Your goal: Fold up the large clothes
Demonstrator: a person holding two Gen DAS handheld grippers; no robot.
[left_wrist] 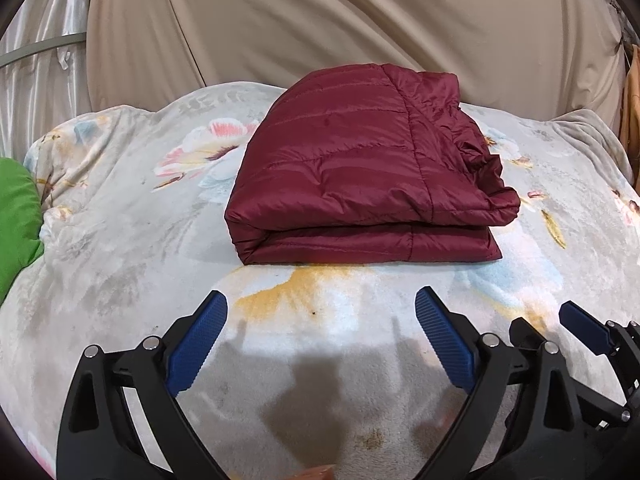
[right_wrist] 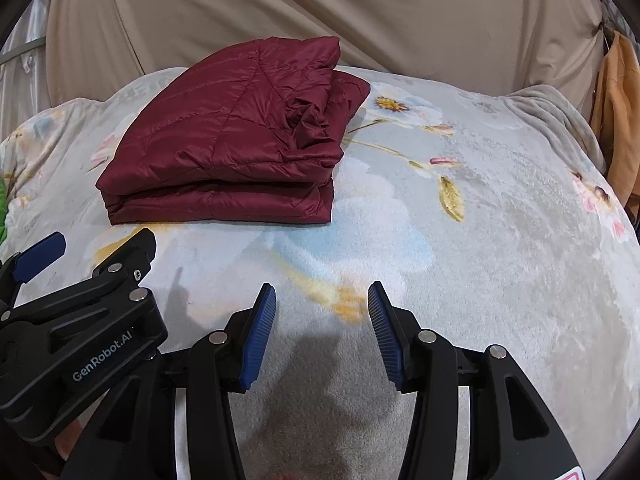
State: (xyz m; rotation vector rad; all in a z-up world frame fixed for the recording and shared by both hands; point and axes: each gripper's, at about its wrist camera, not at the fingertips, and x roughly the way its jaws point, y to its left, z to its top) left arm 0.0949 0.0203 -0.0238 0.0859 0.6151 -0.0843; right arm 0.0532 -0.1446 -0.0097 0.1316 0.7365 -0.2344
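A dark red quilted jacket [left_wrist: 360, 168] lies folded into a thick rectangle on the floral blanket [left_wrist: 132, 208]; the right wrist view shows the jacket [right_wrist: 224, 140] at upper left. My left gripper [left_wrist: 322, 304] hovers open over the blanket just short of the jacket's near edge, nothing between its blue pads. My right gripper [right_wrist: 322, 296] is also open and empty, to the right of the left one and nearer than the jacket. The right gripper's fingers [left_wrist: 584, 328] show at the left wrist view's lower right edge. The left gripper's fingers [right_wrist: 40, 256] show at the right wrist view's left edge.
The blanket [right_wrist: 500, 220] covers a bed. A beige draped cloth [left_wrist: 320, 20] hangs behind it. A green item [left_wrist: 16, 220] lies at the bed's left edge. An orange garment [right_wrist: 618, 120] hangs at the far right. Shiny pale curtains [left_wrist: 44, 48] stand at the back left.
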